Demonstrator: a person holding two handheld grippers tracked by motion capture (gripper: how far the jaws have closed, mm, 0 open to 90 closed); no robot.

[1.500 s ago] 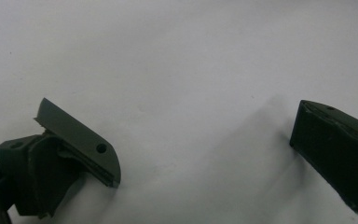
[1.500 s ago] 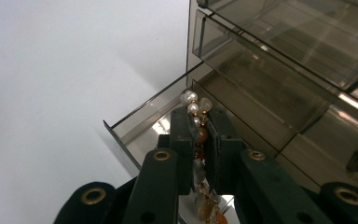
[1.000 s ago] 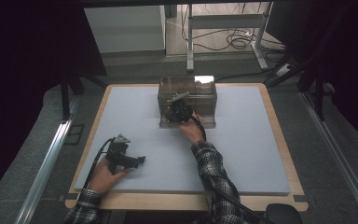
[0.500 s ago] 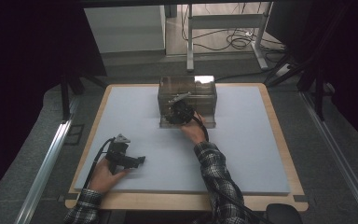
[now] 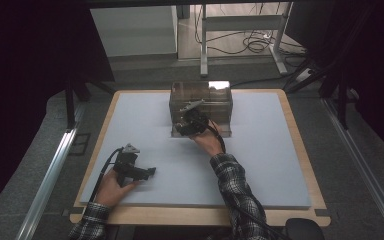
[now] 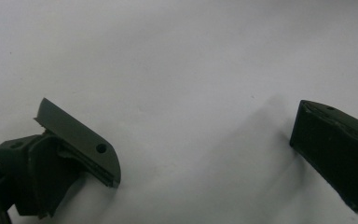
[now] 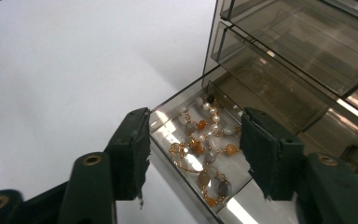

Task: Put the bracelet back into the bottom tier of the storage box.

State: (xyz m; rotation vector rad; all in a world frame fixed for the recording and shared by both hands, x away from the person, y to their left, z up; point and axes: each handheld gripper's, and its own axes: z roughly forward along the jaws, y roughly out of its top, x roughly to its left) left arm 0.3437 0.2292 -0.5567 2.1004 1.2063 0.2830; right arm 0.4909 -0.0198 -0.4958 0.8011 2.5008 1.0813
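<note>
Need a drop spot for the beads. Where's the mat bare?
Bare: the mat right of the drawer box to its right edge, and the strip between both grippers. Crowded: the open drawer with the bead string, right gripper over it, left gripper near-left.

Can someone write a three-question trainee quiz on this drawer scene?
1. True or false: the right tongs are shut on the beaded necklace of pearl, grey and orange beads on gold links.
2. Where does the necklace lie? A) on the pale blue mat B) in the pulled-out bottom drawer of the smoky clear plastic drawer box C) in a top drawer
3. Fill in: the left tongs are open over the ____ mat.

Key: 1 false, they are open with the necklace beyond them; 2 B; 3 pale blue.
</note>
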